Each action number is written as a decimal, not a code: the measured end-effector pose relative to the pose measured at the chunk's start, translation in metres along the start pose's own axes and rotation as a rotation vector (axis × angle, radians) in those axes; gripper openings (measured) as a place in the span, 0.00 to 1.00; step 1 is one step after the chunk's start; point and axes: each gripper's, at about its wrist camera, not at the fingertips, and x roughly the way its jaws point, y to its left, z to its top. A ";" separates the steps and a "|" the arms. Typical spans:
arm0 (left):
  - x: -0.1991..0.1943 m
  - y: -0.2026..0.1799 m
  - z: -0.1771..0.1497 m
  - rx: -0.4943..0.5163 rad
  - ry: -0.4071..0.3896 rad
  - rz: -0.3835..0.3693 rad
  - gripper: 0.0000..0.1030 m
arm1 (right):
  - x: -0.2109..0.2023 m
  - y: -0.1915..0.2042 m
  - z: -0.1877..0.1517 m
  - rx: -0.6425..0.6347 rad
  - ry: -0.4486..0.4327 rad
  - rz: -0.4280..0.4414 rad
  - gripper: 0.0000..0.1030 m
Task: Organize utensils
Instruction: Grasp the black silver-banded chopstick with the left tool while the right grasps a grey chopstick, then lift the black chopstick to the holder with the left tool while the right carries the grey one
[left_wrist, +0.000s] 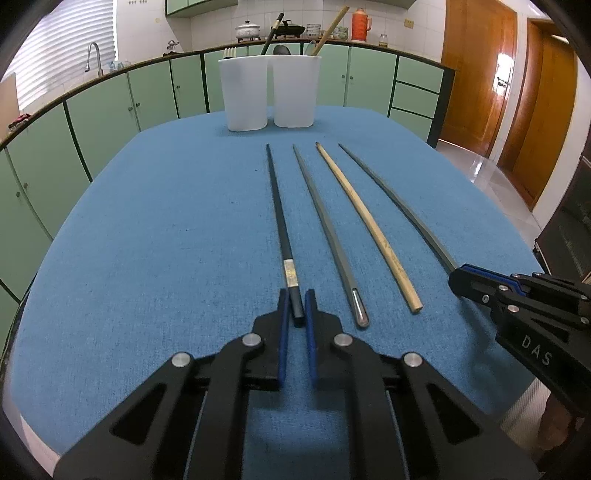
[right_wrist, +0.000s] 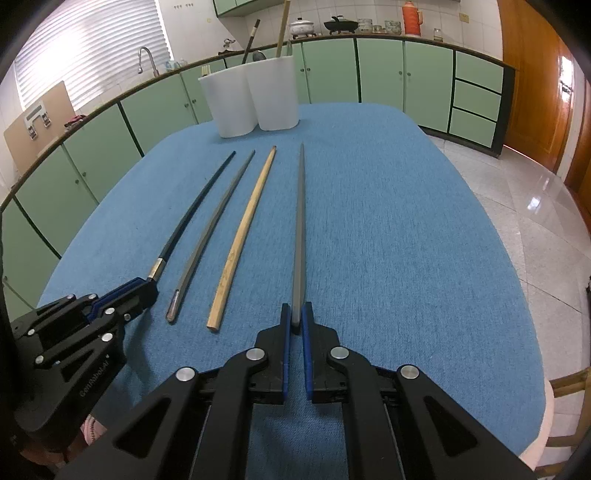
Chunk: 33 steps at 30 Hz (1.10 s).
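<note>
Four long slim chopsticks, black (left_wrist: 279, 221), grey (left_wrist: 325, 236), pale wooden (left_wrist: 369, 229) and grey (right_wrist: 297, 236), lie side by side on the blue cloth worktop (left_wrist: 147, 240). They look light, stiff and prone to rolling. The left gripper (left_wrist: 296, 306) and right gripper (right_wrist: 295, 317) each have fingers narrowly apart around a thick butt end, a sensible place to hold.

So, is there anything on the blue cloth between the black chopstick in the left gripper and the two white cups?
Nothing visible. The black chopstick with the silver band lies between the left gripper's fingers, and only bare blue tablecloth separates its tip from the two white plastic cups. The other three chopsticks lie to its right.
</note>
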 end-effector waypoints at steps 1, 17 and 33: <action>-0.001 0.000 0.001 0.004 -0.002 0.002 0.07 | -0.001 0.000 0.000 0.001 -0.003 -0.001 0.06; -0.054 0.003 0.026 0.048 -0.183 0.057 0.06 | -0.038 0.003 0.026 -0.029 -0.110 0.002 0.05; -0.110 0.016 0.092 0.035 -0.368 0.059 0.06 | -0.091 -0.002 0.087 -0.035 -0.246 0.050 0.05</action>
